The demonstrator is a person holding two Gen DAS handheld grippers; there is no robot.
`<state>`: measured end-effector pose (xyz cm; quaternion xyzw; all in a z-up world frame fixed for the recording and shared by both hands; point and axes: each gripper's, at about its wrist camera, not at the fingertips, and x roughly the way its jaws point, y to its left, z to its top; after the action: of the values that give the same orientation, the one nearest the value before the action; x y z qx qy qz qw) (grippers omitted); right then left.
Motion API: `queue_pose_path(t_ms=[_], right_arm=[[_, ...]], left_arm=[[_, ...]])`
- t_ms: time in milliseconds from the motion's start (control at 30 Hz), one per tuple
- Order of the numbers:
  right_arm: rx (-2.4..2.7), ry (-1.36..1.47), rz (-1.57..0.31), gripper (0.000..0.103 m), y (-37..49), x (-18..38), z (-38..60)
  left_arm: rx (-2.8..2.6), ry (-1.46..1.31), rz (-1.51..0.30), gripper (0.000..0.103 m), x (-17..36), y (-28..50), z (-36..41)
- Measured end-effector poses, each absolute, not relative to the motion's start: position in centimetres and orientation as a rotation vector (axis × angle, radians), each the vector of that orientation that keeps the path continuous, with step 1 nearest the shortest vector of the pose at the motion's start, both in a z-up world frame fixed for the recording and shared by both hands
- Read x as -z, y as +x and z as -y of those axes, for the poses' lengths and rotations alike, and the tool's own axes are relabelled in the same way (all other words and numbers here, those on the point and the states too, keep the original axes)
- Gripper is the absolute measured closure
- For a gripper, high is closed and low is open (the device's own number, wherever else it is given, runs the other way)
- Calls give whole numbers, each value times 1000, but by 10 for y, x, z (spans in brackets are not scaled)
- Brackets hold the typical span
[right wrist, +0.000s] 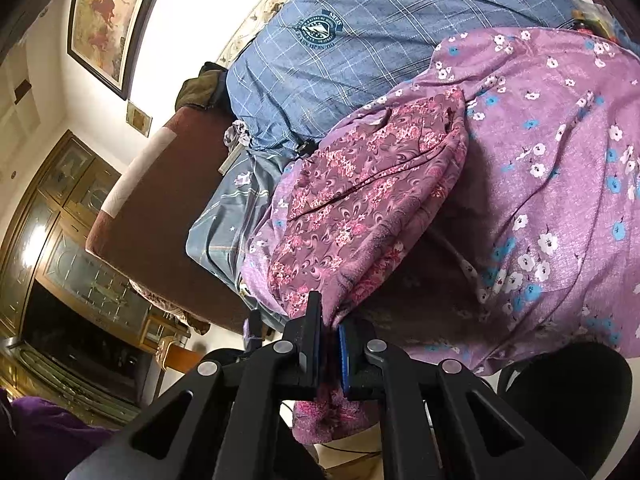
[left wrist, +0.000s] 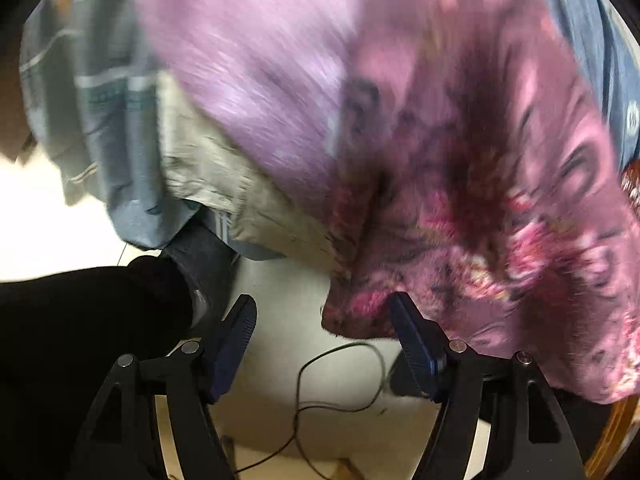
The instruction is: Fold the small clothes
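Observation:
A small pink floral garment [right wrist: 368,196] lies on a purple flowered sheet [right wrist: 560,184] at the bed's edge. My right gripper [right wrist: 330,332] is shut on the garment's near hem, and a fold of it hangs below the jaws. In the left wrist view the same garment [left wrist: 480,216] is blurred and hangs over the edge. My left gripper [left wrist: 324,312] is open and empty, and its right fingertip [left wrist: 400,308] touches the garment's lower corner.
A blue checked cloth [right wrist: 340,40] and a grey-blue cloth [right wrist: 224,216] lie on the bed behind the garment. A brown headboard [right wrist: 160,200] stands to the left. A black cable [left wrist: 336,380] lies on the pale floor below. A dark sleeve [left wrist: 80,340] is at left.

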<state>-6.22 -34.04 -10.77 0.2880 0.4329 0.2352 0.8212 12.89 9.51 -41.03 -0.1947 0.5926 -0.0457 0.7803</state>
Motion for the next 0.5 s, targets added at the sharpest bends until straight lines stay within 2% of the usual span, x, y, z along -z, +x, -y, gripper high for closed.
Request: queue_pose_path(t_ms=[167,200,267,300,367,500], right_arm=[[-501,613,-926,97,-64,109,339],[-499,614,-926,97,-64,109,339],[-495,613,-927,97,-64,108,340],[-494,613,-928,97,-64,109,340],[-490,615,-929,97,-64,109,340],[-482,608,-934,97,-65,108,338]], left_arm=[[94,-375,-1232,39,416,140,-92],[97,-367,-1215,42,413,140,-91],[109,-353,-1194,58,410,139,-88],[121,-357,-1191,60,412,139,-87],[148,-364,-1178,71,414,139,-86],[149,-383,-1176,72,411,137,-87]])
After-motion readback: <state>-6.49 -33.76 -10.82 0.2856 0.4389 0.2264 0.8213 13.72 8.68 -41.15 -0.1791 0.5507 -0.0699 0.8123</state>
